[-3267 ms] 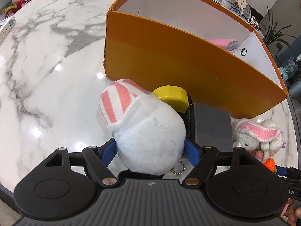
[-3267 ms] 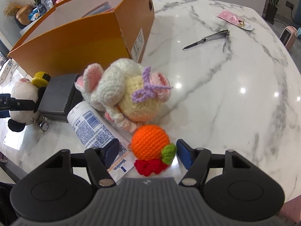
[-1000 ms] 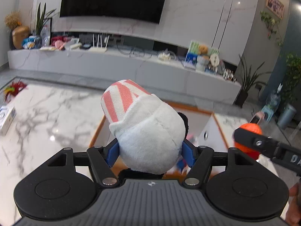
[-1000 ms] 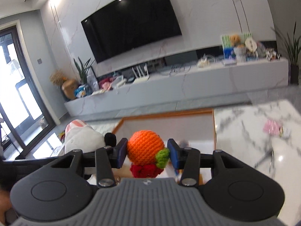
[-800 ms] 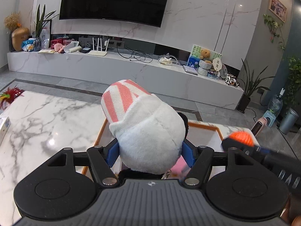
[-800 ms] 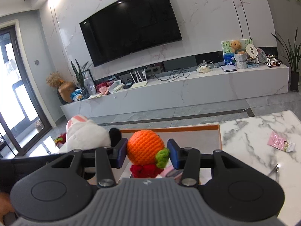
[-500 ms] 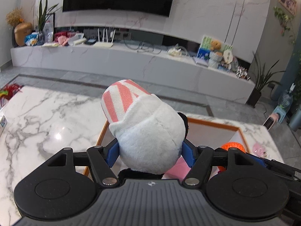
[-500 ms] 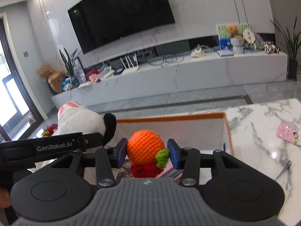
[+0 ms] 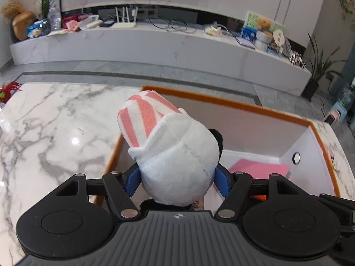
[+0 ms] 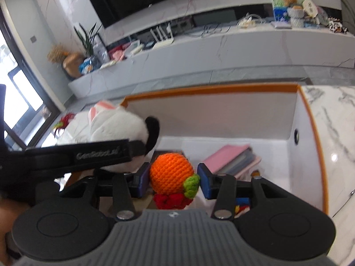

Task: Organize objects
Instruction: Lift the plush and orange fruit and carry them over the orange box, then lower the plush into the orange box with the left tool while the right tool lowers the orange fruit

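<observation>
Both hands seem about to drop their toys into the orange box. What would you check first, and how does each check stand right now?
1. Left gripper holds the plush panda firmly: ok.
2. Right gripper holds the crochet orange firmly: ok.
3. Both toys are over the orange box: ok.
4. Free floor space under the panda: cannot tell.
5. Pink books lie clear of the orange: cannot tell.
6. Grippers apart from each other: cannot tell.

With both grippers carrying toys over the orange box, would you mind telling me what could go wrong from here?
1. The left gripper and right gripper sit very close side by side over the orange box; they could knock together on release.
2. The white plush toy is near the box's left wall and might catch its rim or fall outside.
3. The orange crochet toy may land on the pink books and roll.
</observation>
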